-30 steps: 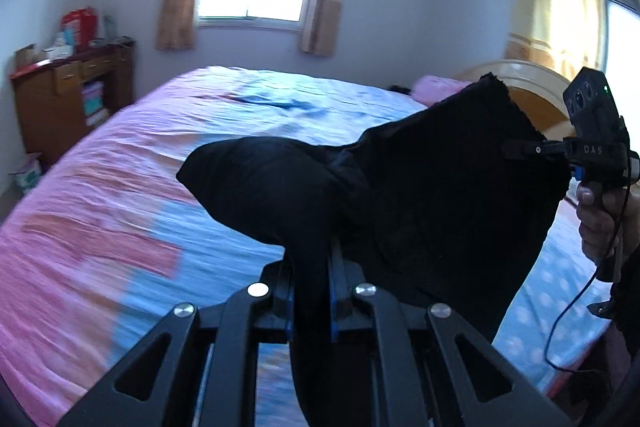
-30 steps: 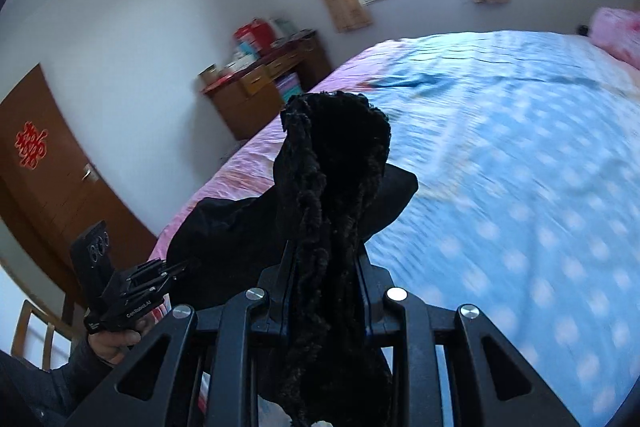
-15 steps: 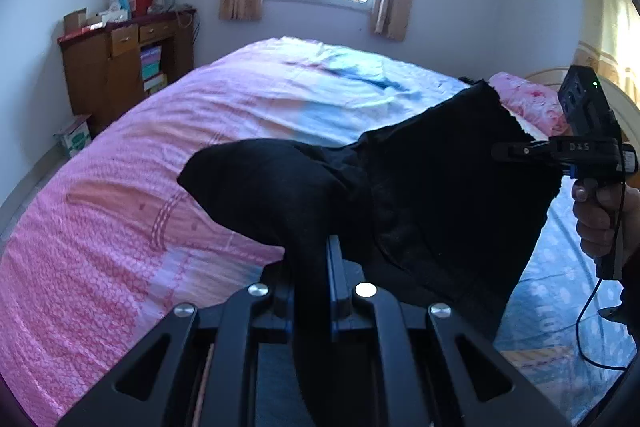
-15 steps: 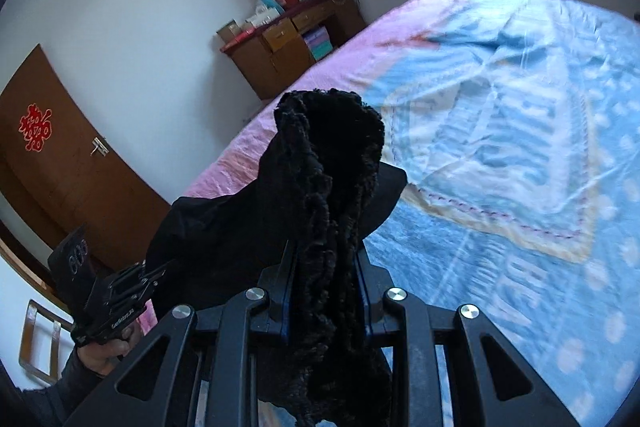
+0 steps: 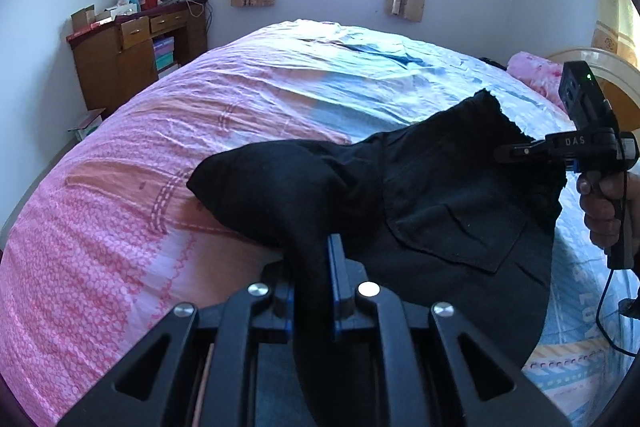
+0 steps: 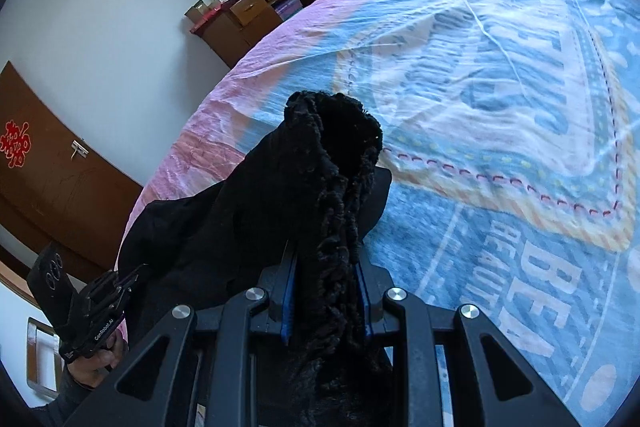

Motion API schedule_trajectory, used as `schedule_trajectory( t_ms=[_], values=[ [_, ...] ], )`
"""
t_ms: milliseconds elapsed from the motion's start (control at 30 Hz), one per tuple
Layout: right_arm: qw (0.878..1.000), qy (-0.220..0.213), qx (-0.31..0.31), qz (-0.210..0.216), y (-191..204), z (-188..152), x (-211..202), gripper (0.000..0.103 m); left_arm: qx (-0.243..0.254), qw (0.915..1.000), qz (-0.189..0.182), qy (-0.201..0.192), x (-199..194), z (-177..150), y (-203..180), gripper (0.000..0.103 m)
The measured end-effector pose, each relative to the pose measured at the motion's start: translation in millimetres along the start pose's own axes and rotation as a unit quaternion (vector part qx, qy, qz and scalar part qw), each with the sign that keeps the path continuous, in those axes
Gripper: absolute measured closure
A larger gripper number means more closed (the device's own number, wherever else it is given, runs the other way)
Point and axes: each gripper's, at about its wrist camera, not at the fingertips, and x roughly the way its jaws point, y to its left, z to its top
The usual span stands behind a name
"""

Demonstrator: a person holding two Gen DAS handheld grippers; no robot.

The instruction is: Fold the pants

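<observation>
Black pants hang stretched in the air between my two grippers, above the bed. My left gripper is shut on one bunched edge of the pants. My right gripper is shut on the other edge, a thick frayed bunch of cloth. The right gripper also shows in the left wrist view, at the far right, clamped on the cloth. The left gripper shows in the right wrist view, low left. A back pocket faces the left camera.
The bed has a pink and blue printed cover. A wooden desk with boxes stands at the far left wall. A pink pillow and a round headboard are at the right. A brown door is on the left.
Both grippers have tilted downward with the pants still clamped. The bed now fills more of both views and the pants hang closer to it.
</observation>
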Motion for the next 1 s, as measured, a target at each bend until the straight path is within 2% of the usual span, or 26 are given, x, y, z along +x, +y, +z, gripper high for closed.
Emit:
schedule_trajectory(
  t_ms=[133,200,233,267,300,367,467,533,700,800,900,1000],
  values=[
    [1.0,0.01,0.014,-0.002,-9.4,-0.4,10.0,0.075,-0.002,1.0,0.007,0.003,5.4,-4.1,0.1,0.081],
    [1.0,0.014,0.024,-0.006,-16.5,0.8,15.9,0.063,0.0,0.9999,0.016,0.006,7.2,-4.7,-0.2,0.075],
    [0.999,0.013,0.035,-0.004,-19.5,-0.5,14.3,0.057,-0.002,0.9998,0.019,0.003,5.7,-4.9,-0.2,0.07],
    [0.999,0.013,0.047,-0.004,-23.7,-1.1,13.2,0.048,-0.005,0.9997,0.022,0.002,3.3,-5.4,0.4,0.062],
    [0.999,0.009,0.051,-0.012,-24.9,-3.2,8.8,0.046,-0.008,0.9997,0.022,0.004,-1.3,-6.1,-0.4,0.06],
    [0.999,-0.002,0.04,-0.034,-19.9,-8.1,-4.7,0.046,-0.01,0.9996,0.025,0.003,-11.1,-6.2,-2.0,0.047],
    [0.996,-0.035,0.021,-0.08,-8.3,-19.1,-36.7,0.045,-0.012,0.9995,0.023,-0.015,-34.9,-5.8,-8.0,0.037],
    [0.994,-0.054,0.022,-0.091,-2.6,-27.4,-57.4,0.045,-0.025,0.9992,0.019,-0.025,-54.5,-6.3,-12.4,0.031],
    [0.985,-0.101,-0.002,-0.143,35.2,-66.0,-114.1,0.045,-0.04,0.9983,0.001,-0.044,-94.2,-12.7,-29.3,0.029],
    [0.978,-0.125,-0.026,-0.167,60.2,-94.8,-142.4,0.044,-0.052,0.997,-0.01,-0.056,-115.1,-20.6,-37.5,0.022],
    [0.971,-0.154,-0.045,-0.174,82.1,-124.0,-166.1,0.038,-0.057,0.996,-0.016,-0.068,-131.5,-28.3,-46.2,0.022],
    [0.964,-0.181,-0.072,-0.181,101.8,-149.8,-185.1,0.038,-0.056,0.9953,-0.022,-0.076,-142.9,-35.4,-53.3,0.02]
  ],
)
